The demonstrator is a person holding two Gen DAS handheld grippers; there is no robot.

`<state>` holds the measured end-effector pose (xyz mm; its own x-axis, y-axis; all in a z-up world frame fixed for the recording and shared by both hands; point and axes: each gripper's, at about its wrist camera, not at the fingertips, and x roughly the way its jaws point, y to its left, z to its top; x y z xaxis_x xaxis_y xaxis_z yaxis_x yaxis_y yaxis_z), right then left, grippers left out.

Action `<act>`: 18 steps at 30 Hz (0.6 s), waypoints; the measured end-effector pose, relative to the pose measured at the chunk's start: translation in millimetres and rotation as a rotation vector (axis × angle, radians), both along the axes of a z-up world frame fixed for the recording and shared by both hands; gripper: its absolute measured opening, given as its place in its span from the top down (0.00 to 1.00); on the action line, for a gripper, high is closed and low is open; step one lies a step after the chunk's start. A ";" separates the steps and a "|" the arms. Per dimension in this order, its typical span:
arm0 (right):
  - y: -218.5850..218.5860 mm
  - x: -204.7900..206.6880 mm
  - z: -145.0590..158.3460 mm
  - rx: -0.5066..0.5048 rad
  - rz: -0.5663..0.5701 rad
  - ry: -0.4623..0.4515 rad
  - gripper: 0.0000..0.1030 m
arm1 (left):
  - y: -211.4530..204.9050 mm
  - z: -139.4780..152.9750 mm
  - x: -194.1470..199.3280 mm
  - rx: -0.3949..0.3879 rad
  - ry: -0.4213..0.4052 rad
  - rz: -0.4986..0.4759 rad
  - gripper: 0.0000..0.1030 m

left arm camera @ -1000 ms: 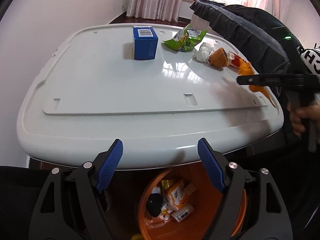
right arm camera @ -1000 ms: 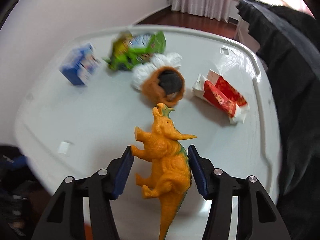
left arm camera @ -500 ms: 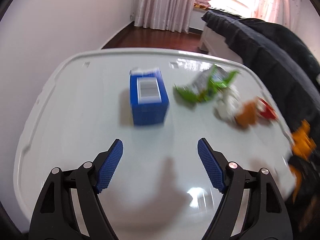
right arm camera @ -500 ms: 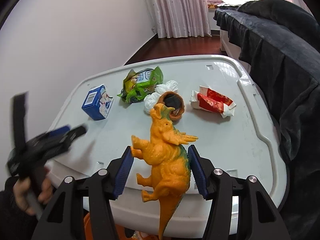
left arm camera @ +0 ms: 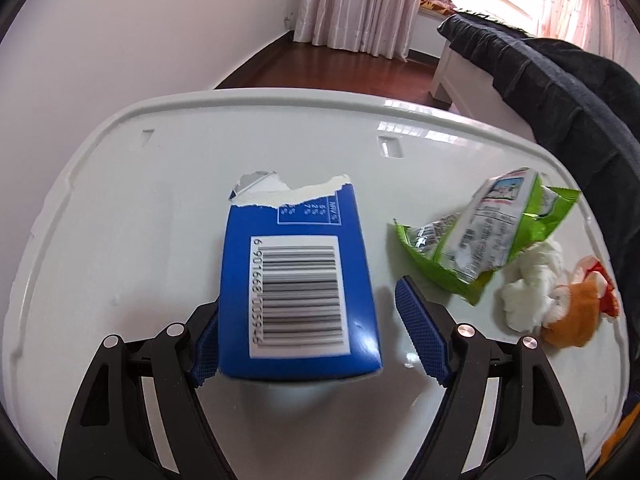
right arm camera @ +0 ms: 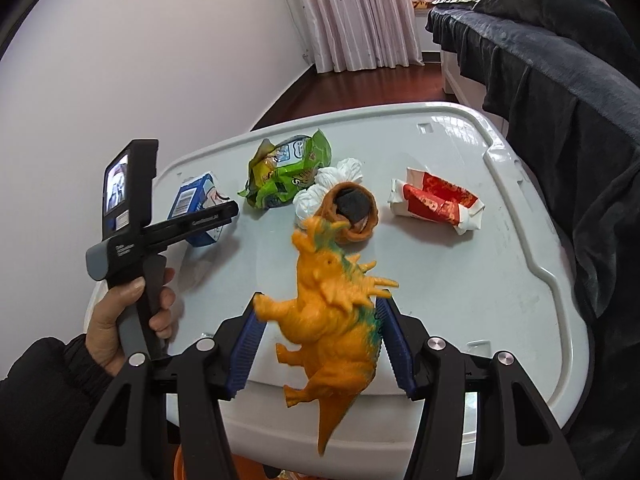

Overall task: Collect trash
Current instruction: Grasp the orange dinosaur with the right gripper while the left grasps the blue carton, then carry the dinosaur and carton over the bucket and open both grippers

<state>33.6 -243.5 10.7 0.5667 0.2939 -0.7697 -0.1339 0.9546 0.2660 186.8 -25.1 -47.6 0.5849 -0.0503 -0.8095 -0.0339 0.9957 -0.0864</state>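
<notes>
A torn blue carton (left arm camera: 298,288) with a barcode lies on the white table (left arm camera: 160,184). My left gripper (left arm camera: 308,340) is open around it, left pad touching its side, right pad apart. The carton also shows in the right wrist view (right arm camera: 196,208). My right gripper (right arm camera: 318,346) is shut on an orange toy dinosaur (right arm camera: 332,312), held above the table's near edge. A green snack bag (left arm camera: 480,236), white crumpled tissue (left arm camera: 528,288) and a brown cup-like piece (right arm camera: 352,212) lie to the right.
A red and white wrapper (right arm camera: 436,204) lies at the table's right. A dark blanket (right arm camera: 560,112) hangs along the right side. An orange bin (right arm camera: 180,460) shows below the table's front edge. A white wall (left arm camera: 120,40) stands on the left.
My left gripper moved forward over the table, from above the orange bin, and now straddles the blue carton. My right gripper pulled back a little, still holding the dinosaur.
</notes>
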 end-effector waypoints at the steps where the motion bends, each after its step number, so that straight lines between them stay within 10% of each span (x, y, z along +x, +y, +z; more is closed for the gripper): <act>1: 0.2 0.3 -0.7 0.001 0.000 0.004 0.46 | -0.5 0.4 1.0 0.001 -0.001 -0.004 0.28; 4: 1.6 0.9 -2.1 -0.004 -0.001 0.011 0.47 | -4.8 -0.5 1.8 0.037 -0.007 -0.014 0.52; 18: 9.5 -1.7 2.2 -0.030 0.014 -0.024 0.48 | -9.9 23.7 -26.2 0.073 -0.068 -0.009 0.54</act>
